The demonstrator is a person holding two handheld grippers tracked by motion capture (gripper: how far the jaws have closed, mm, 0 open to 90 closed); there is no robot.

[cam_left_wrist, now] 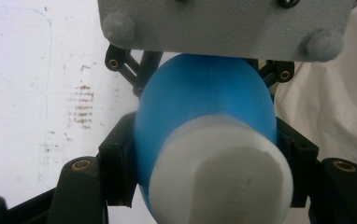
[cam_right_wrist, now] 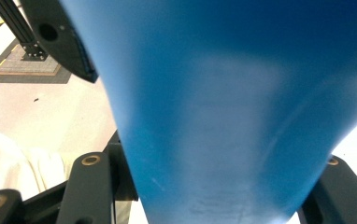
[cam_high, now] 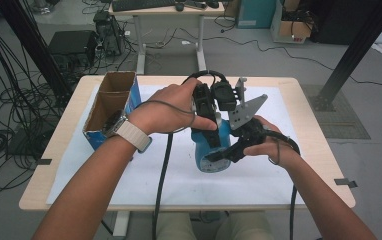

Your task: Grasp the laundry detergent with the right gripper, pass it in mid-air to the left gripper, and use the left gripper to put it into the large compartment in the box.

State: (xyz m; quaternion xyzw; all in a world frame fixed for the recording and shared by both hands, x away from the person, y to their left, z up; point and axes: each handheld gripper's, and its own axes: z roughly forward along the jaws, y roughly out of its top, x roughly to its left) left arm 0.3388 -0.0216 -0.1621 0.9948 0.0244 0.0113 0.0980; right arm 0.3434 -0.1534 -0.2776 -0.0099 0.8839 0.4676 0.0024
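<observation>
Blue plastic bottle [cam_high: 210, 150] is clamped by both the left gripper [cam_high: 210, 132] and right gripper [cam_high: 231, 152] (steadying it, probably for uncapping).

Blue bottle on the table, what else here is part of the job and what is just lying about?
In the job:
blue bottle
white cap
left claw, clamped on it
right claw, clamped on it

Lying about:
cardboard box
white mat
far desk
floor cables
</observation>
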